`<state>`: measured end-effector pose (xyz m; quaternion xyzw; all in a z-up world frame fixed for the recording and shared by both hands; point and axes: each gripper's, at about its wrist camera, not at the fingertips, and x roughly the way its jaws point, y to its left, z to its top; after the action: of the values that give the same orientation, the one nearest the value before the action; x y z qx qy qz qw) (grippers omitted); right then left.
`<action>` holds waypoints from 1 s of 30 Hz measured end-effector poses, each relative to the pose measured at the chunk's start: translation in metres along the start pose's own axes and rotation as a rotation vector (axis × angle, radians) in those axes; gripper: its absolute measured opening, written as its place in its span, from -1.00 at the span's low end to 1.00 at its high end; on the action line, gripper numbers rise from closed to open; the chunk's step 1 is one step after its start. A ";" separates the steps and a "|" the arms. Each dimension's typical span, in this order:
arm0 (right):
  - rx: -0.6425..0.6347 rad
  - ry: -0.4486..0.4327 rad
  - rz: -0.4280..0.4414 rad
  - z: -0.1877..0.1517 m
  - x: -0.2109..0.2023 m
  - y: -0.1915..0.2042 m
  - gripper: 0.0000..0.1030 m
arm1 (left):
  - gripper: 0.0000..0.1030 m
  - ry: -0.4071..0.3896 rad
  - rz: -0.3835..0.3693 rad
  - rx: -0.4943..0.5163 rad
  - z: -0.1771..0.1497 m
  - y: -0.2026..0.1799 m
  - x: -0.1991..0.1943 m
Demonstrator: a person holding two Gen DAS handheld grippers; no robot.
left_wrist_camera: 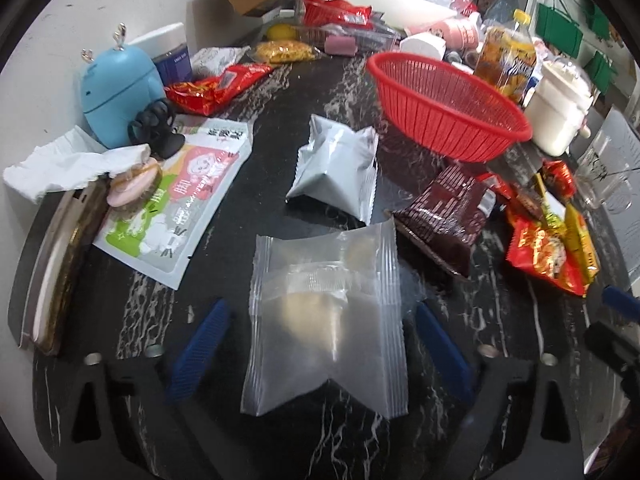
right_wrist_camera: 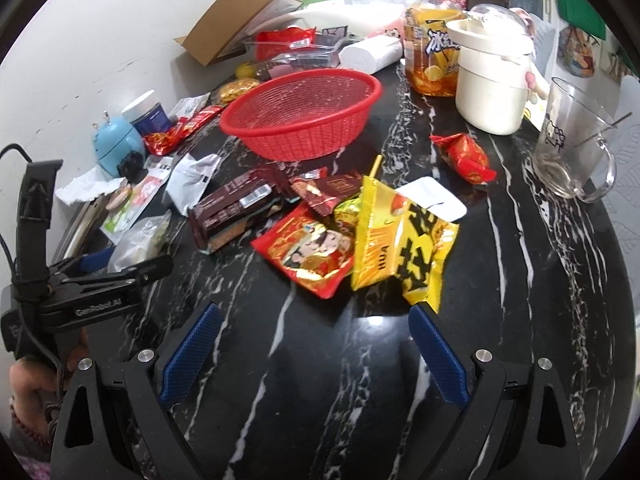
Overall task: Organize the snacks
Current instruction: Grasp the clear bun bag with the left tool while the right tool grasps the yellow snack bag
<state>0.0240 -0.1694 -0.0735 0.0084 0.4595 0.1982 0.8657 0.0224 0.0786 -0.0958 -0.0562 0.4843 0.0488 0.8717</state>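
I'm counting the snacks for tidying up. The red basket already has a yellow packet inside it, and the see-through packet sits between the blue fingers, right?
Not quite. The red basket is empty, as the right wrist view shows; the yellow packet lies on the black table in front of it. The see-through packet does sit between the left gripper's blue fingers.

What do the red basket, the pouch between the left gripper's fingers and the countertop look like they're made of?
Red basket: moulded plastic, judging by its slotted mesh walls and even colour.
Pouch: frosted, semi-clear plastic film with crimped, ridged edges.
Countertop: polished black stone with white veins, or a lookalike; it reflects light glossily.
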 end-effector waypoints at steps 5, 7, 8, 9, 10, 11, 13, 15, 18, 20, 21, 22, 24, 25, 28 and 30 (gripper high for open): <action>0.014 -0.007 -0.001 0.001 -0.001 -0.010 0.87 | 0.11 -0.039 0.020 0.040 0.002 -0.009 0.000; 0.025 -0.012 -0.001 0.000 -0.003 -0.016 0.87 | -0.21 -0.051 0.027 0.056 0.001 -0.014 -0.001; 0.032 -0.011 -0.003 -0.001 -0.004 -0.019 0.87 | -0.22 -0.054 0.018 0.062 0.001 -0.016 -0.002; 0.038 -0.012 -0.005 -0.002 -0.004 -0.022 0.87 | -0.22 -0.054 0.011 0.063 0.001 -0.017 -0.004; 0.042 -0.014 -0.007 -0.002 -0.004 -0.023 0.86 | -0.22 -0.055 0.004 0.066 0.001 -0.019 -0.005; 0.051 -0.017 -0.010 -0.004 -0.006 -0.028 0.86 | -0.22 -0.057 -0.001 0.074 0.000 -0.022 -0.007; 0.063 -0.024 -0.012 -0.005 -0.008 -0.034 0.85 | -0.23 -0.066 -0.007 0.088 -0.001 -0.028 -0.013; 0.081 -0.031 -0.013 -0.005 -0.010 -0.040 0.85 | -0.23 -0.074 -0.022 0.091 0.001 -0.033 -0.019; 0.104 -0.044 0.008 -0.002 -0.012 -0.048 0.83 | -0.23 -0.089 -0.051 0.093 0.004 -0.040 -0.029; 0.116 -0.052 0.023 0.003 -0.012 -0.053 0.83 | -0.23 -0.101 -0.064 0.097 0.006 -0.046 -0.034; 0.117 -0.054 0.031 0.005 -0.011 -0.054 0.83 | -0.23 -0.105 -0.070 0.099 0.007 -0.049 -0.035; 0.118 -0.053 0.041 0.007 -0.010 -0.056 0.83 | -0.23 -0.108 -0.077 0.102 0.009 -0.051 -0.036; 0.123 -0.048 0.059 0.010 -0.006 -0.059 0.82 | -0.23 -0.110 -0.087 0.105 0.012 -0.057 -0.036; 0.126 -0.045 0.068 0.012 -0.003 -0.060 0.81 | -0.23 -0.110 -0.091 0.107 0.013 -0.060 -0.035; 0.126 -0.032 0.083 0.018 0.005 -0.063 0.78 | -0.23 -0.110 -0.099 0.111 0.017 -0.066 -0.033; 0.127 -0.017 0.084 0.022 0.011 -0.065 0.74 | -0.23 -0.108 -0.107 0.113 0.021 -0.070 -0.031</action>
<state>0.0688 -0.2217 -0.0820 0.0842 0.4629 0.2047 0.8583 0.0335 0.0115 -0.0554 -0.0299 0.4350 -0.0225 0.8996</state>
